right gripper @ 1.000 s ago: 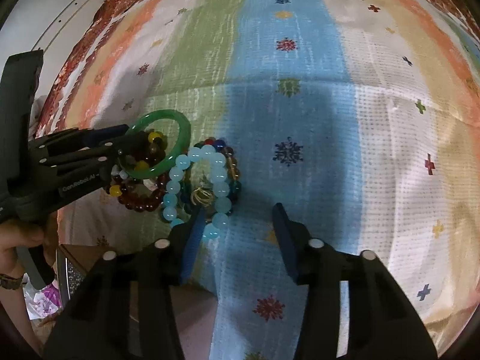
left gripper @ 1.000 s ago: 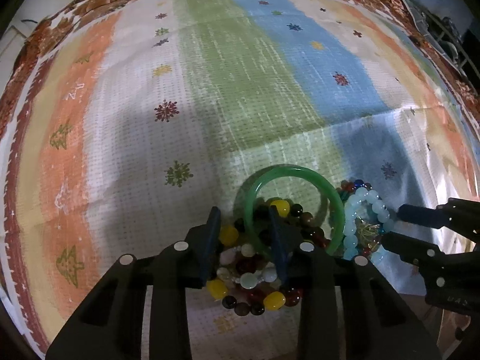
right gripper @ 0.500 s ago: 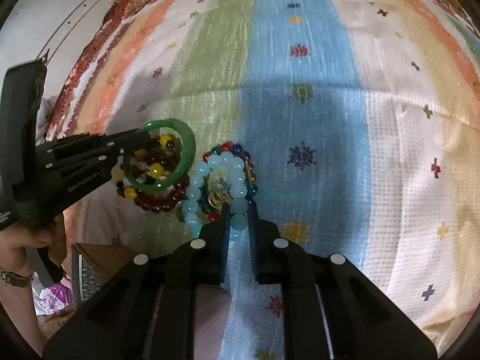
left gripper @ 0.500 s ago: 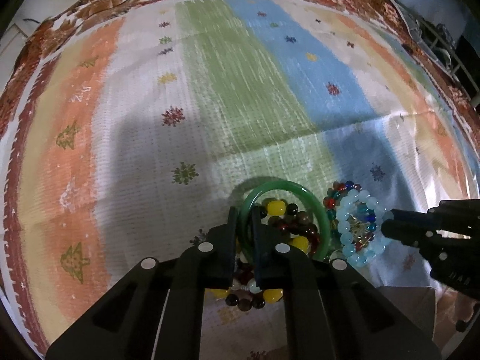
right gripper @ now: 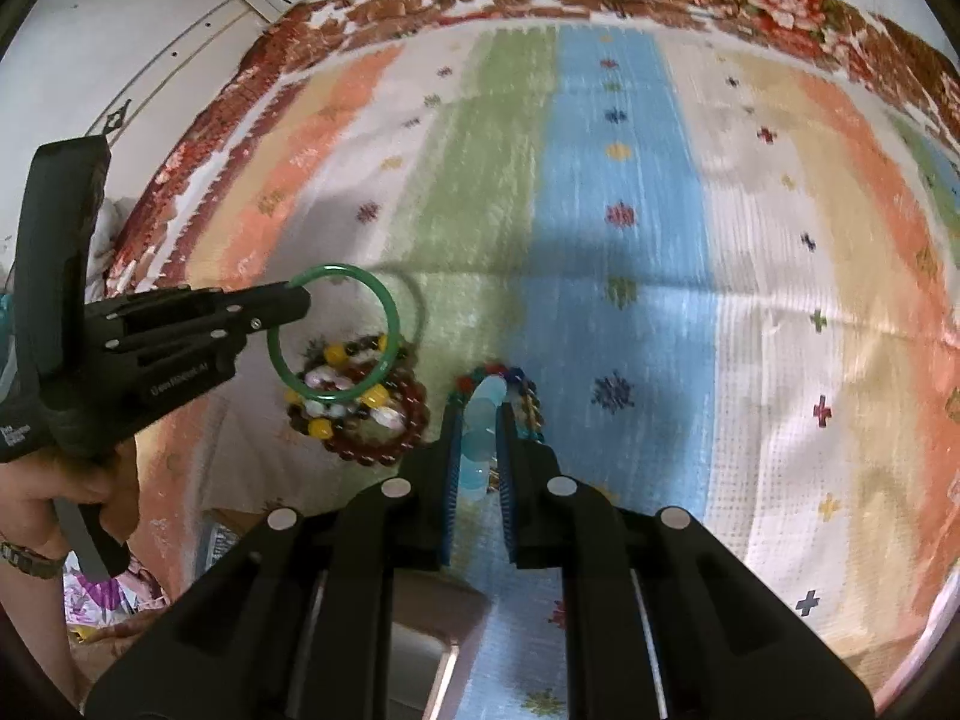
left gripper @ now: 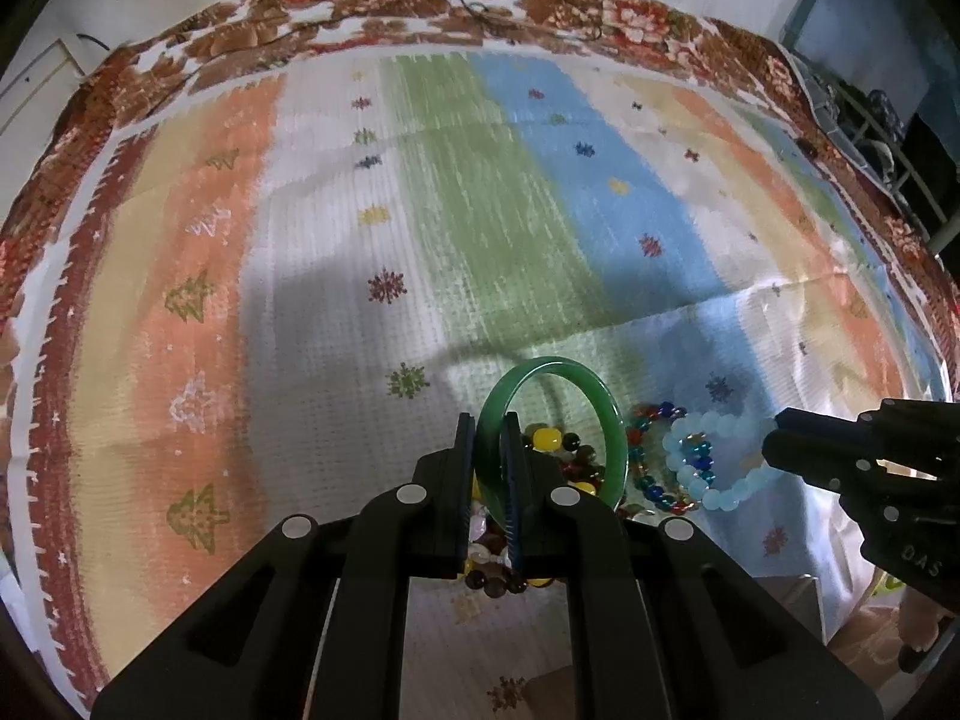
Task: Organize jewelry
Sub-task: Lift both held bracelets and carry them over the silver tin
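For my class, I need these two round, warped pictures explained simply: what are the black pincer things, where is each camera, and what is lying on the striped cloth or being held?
There is no robot here. A person holds a hand-operated gripper in each hand, and a wide-angle camera on each one looks forward along its two fingers, so each picture shows its own gripper at the bottom.

In the left picture, the left gripper is shut on a green bangle, lifted and tilted. In the right picture, the right gripper is shut on a pale blue bead bracelet.

Still lying on the striped cloth are a dark red bead bracelet, a bracelet with yellow beads, and a multicoloured bead bracelet.
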`<action>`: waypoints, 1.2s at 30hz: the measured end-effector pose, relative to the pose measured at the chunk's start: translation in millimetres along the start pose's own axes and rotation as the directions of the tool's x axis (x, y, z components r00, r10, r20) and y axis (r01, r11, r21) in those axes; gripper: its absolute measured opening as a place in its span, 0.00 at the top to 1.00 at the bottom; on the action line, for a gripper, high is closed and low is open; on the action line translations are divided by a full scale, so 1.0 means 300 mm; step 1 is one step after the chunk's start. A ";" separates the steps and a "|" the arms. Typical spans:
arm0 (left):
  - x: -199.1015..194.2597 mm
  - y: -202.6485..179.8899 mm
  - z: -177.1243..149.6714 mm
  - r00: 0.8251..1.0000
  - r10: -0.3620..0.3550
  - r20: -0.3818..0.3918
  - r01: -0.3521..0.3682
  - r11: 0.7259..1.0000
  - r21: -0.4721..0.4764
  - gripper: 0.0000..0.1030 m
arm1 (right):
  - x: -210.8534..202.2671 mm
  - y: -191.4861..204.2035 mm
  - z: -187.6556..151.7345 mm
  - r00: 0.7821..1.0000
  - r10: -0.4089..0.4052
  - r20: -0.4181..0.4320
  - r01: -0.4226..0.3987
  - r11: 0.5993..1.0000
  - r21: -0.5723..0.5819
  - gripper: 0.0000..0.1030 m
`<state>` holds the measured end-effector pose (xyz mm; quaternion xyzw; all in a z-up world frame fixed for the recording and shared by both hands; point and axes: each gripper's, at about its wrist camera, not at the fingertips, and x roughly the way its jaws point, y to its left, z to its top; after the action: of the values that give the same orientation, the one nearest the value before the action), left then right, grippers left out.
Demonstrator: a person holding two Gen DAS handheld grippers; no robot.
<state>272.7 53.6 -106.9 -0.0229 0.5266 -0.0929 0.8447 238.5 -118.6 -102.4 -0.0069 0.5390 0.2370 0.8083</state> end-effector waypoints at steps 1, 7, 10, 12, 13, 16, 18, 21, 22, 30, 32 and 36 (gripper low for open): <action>-0.017 0.000 0.001 1.000 -0.005 0.011 0.005 1.000 -0.004 0.92 | -0.011 0.012 0.004 1.000 0.002 0.009 -0.002 1.000 -0.005 0.87; -0.076 0.000 -0.004 0.999 0.007 0.048 -0.006 1.000 -0.016 0.92 | -0.061 0.068 0.028 0.998 -0.003 0.058 0.004 1.000 -0.027 0.87; -0.098 0.001 -0.019 0.998 0.014 0.057 -0.013 1.000 -0.017 0.92 | -0.084 0.085 0.030 0.997 -0.003 0.075 0.006 0.999 -0.033 0.87; -0.115 0.002 -0.031 0.998 0.008 0.063 -0.007 1.000 -0.020 0.92 | -0.095 0.094 0.027 0.996 -0.013 0.083 0.017 0.999 -0.041 0.87; -0.127 0.003 -0.038 0.998 0.013 0.069 -0.011 1.000 -0.026 0.92 | -0.099 0.101 0.025 0.996 -0.028 0.088 0.033 0.998 -0.052 0.87; -0.161 0.003 -0.057 0.996 0.028 0.088 -0.026 0.999 -0.029 0.92 | -0.111 0.105 0.016 0.995 -0.036 0.095 0.042 0.997 -0.057 0.87; -0.184 0.006 -0.066 0.994 0.034 0.099 -0.030 0.999 -0.039 0.92 | -0.121 0.106 0.009 0.994 -0.035 0.101 0.041 0.998 -0.054 0.87; -0.218 0.004 -0.077 0.992 0.046 0.117 -0.040 0.998 -0.052 0.92 | -0.152 0.115 -0.005 0.992 -0.046 0.121 0.054 0.997 -0.061 0.87; -0.232 -0.001 -0.084 0.991 0.046 0.124 -0.039 0.998 -0.054 0.92 | -0.159 0.119 -0.011 0.991 -0.047 0.124 0.056 0.996 -0.063 0.87; -0.295 -0.039 -0.145 0.985 0.062 0.158 -0.055 0.997 -0.047 0.92 | -0.230 0.147 -0.069 0.987 -0.046 0.152 0.058 0.995 -0.079 0.87; -0.321 -0.044 -0.163 0.982 0.069 0.174 -0.061 0.997 -0.049 0.92 | -0.255 0.156 -0.084 0.985 -0.046 0.164 0.060 0.995 -0.082 0.87; -0.377 -0.059 -0.201 0.977 0.060 0.202 -0.050 0.997 -0.057 0.92 | -0.285 0.192 -0.125 0.984 -0.046 0.175 0.065 0.992 -0.109 0.87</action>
<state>168.0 60.3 -31.1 -0.0395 0.4400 -0.0531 0.8956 157.3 -109.7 -29.1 -0.0477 0.4523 0.2445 0.8564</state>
